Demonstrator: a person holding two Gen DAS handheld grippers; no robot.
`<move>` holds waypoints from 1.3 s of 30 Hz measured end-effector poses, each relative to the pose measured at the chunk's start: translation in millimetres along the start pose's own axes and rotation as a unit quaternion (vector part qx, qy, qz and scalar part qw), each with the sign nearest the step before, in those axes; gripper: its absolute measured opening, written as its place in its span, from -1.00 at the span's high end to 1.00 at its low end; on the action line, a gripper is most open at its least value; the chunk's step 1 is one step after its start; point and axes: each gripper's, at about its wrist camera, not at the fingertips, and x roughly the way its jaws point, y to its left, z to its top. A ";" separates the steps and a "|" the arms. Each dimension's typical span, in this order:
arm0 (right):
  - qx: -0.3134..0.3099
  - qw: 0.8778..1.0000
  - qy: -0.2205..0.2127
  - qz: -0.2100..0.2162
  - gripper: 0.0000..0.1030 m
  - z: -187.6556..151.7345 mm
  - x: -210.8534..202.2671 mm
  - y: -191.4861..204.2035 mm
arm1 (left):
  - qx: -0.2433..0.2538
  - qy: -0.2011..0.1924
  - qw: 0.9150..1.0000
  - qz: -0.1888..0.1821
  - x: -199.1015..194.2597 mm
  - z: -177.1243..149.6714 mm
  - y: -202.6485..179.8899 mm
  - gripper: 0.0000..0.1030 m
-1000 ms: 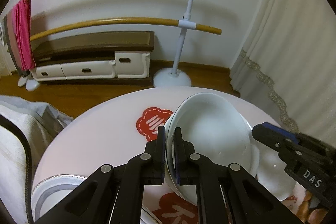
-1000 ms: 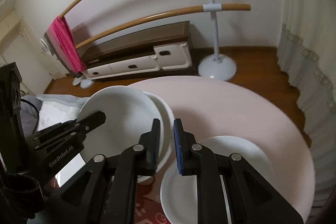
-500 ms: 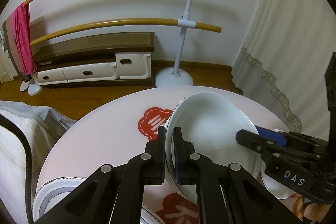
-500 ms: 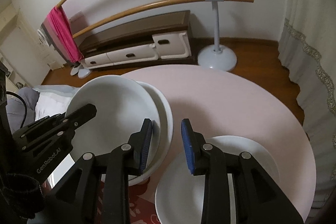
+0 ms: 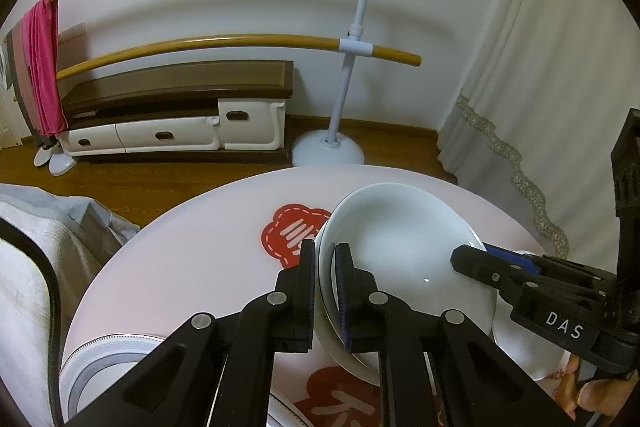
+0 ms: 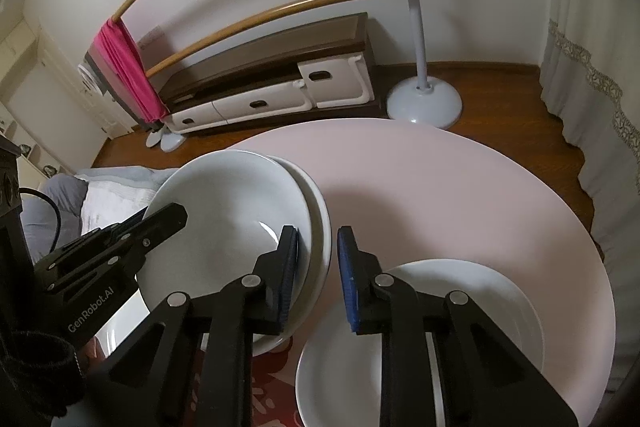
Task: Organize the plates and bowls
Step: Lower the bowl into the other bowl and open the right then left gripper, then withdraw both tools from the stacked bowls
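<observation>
Two white bowls are nested and tilted above the pink round table. The upper bowl sits in the lower bowl. My left gripper is shut on the bowls' near rim; the upper bowl also shows in the right wrist view. My right gripper is open, its jaws standing on either side of the bowls' right rim without clamping it. A white plate lies on the table under my right gripper.
A plate with a grey patterned rim lies at the table's near left. Red stickers mark the tabletop. Beyond the table are a low cabinet, a white stand with wooden bars and a curtain.
My right gripper has opened from shut and moved in so its jaws straddle the bowls' right rim. My left gripper has kept its hold on the bowls.
</observation>
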 end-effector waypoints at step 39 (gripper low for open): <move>-0.006 1.000 -0.018 -0.021 0.53 -16.8 -44.1 20.3 | 0.016 -0.020 1.000 0.006 -64.4 -25.8 -13.2 0.19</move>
